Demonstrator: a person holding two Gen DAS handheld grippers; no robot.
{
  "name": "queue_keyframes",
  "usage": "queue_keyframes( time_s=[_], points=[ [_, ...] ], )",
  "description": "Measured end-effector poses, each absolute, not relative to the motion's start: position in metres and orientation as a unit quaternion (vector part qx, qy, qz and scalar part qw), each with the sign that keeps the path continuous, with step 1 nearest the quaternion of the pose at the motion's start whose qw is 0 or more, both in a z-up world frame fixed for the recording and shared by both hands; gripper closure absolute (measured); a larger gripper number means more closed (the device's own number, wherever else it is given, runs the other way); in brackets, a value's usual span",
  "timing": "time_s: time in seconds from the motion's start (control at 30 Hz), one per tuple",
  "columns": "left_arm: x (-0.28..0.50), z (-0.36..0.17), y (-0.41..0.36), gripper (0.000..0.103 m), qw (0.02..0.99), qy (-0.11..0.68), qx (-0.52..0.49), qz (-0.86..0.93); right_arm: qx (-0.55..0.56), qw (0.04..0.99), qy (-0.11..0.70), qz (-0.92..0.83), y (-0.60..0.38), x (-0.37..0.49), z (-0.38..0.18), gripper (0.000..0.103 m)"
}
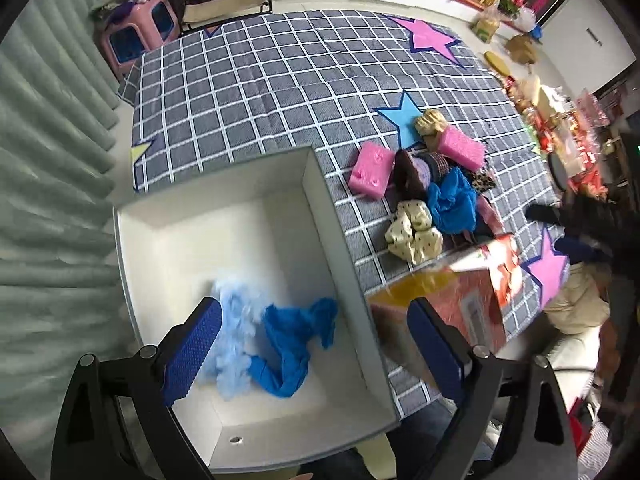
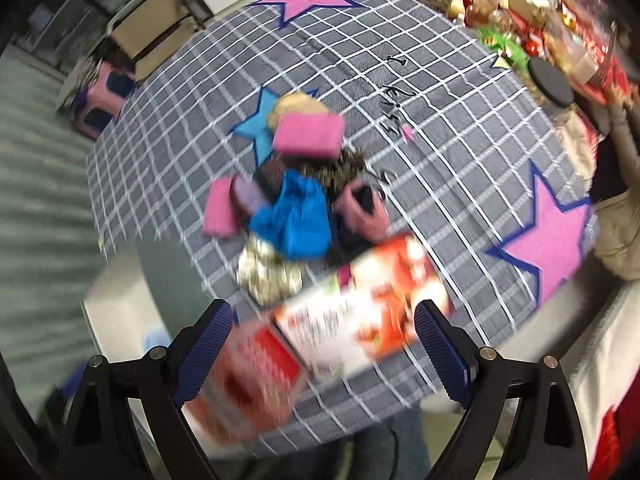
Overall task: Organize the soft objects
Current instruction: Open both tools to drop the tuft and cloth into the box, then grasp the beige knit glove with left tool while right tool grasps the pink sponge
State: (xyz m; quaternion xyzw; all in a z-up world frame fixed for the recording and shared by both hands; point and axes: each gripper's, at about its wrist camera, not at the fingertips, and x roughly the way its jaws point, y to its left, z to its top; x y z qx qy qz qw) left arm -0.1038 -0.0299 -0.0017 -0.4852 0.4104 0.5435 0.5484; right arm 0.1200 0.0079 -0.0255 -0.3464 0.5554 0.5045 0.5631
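A white box [image 1: 320, 208] is seen set on a grey checked cloth [image 1: 280, 80] marked with pink and blue stars, with a dark blue cloth [image 1: 292, 344] and a pale blue fluffy piece [image 1: 236, 320] lying together on its floor. The left gripper [image 1: 314, 348] is held above that box, its blue-padded jaws spread wide and nothing gripped between them. Just beside the box's outer wall, a red printed carton [image 1: 464, 296] is seen on the cloth. Beyond it, a heap of soft things is gathered near the blue star: two pink sponges [image 1: 372, 172], one at the heap's left edge and one on its far side, a bright blue cloth [image 1: 452, 200] in the middle, a cream dotted cloth [image 1: 414, 236] on the near side, and a tan piece [image 1: 430, 122] at the back; darker patterned fabrics are tucked among them, too tangled to be told apart. In the right wrist view, heavily blurred, the right gripper [image 2: 324, 352] is shown above the red carton [image 2: 360, 320], jaws likewise wide apart and empty, the same heap [image 2: 296, 216] lying farther off. Packaged goods are crowded along the table's far edge [image 1: 552, 112].
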Motion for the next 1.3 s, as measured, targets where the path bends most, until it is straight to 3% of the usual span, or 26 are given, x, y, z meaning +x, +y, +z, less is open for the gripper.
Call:
queue_keyframes(
  time_s=[0.5, 0.53, 0.57, 0.77, 0.8, 1.0, 1.27, 1.3],
  points=[
    [-0.047, -0.029, 0.074, 0.008, 0.474, 0.491, -0.465, 0.564, -0.34, 0.543, 0.626, 0.445, 0.167, 0.134, -0.138, 0.01],
    [-0.042, -0.031, 0.08, 0.008, 0.474, 0.493, -0.465, 0.562, -0.352, 0.539, 0.618, 0.451, 0.168, 0.132, -0.139, 0.019],
    [-0.035, -0.034, 0.088, 0.008, 0.476, 0.493, -0.468, 0.558, -0.356, 0.535, 0.613, 0.459, 0.167, 0.132, -0.139, 0.031],
    [0.009, -0.054, 0.136, 0.006, 0.495, 0.488, -0.486, 0.53, -0.323, 0.504, 0.634, 0.489, 0.156, 0.184, -0.121, 0.033],
    [0.018, -0.061, 0.146, 0.0, 0.496, 0.484, -0.496, 0.523, -0.316, 0.505, 0.633, 0.495, 0.153, 0.197, -0.114, 0.033],
    [0.07, -0.116, 0.204, 0.0, 0.475, 0.455, -0.546, 0.518, -0.307, 0.523, 0.624, 0.493, 0.129, 0.26, -0.091, 0.032],
    [0.105, -0.192, 0.234, 0.0, 0.41, 0.502, -0.559, 0.517, -0.313, 0.536, 0.605, 0.498, 0.098, 0.297, -0.081, 0.032],
    [0.103, -0.199, 0.235, 0.004, 0.396, 0.504, -0.569, 0.516, -0.316, 0.535, 0.602, 0.502, 0.095, 0.298, -0.08, 0.032]
  ],
)
